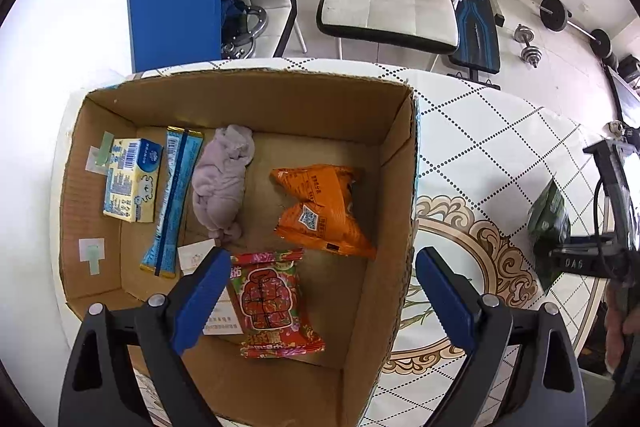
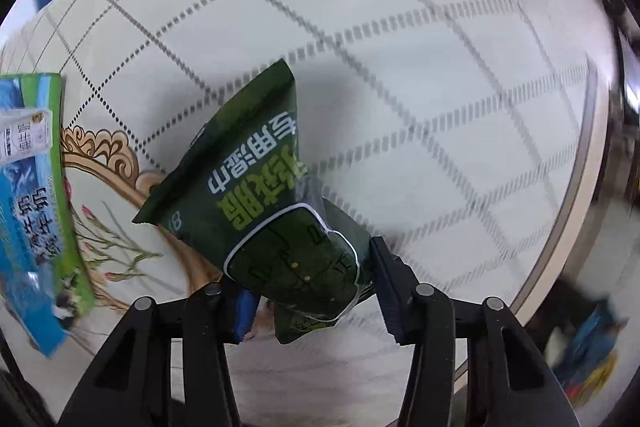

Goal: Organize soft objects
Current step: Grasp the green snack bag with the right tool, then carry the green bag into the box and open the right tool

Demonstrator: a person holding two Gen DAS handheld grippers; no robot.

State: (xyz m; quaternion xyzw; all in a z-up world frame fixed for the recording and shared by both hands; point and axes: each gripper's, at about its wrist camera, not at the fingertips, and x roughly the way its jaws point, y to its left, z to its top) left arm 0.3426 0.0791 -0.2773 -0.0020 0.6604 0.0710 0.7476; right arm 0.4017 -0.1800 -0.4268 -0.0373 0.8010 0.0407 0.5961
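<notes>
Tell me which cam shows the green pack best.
Right wrist. The green pack fills the centre of that view, print readable, pinched at its lower end in the right gripper above the table. The left wrist view catches it only small at the far right edge, partly hidden by the gripper.

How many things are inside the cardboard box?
5 in the cardboard box: tissue pack far left, blue sachet beside it, grey cloth bundle mid-back, orange packet right, red packet front. A gripper finger hides part of the floor.
</notes>
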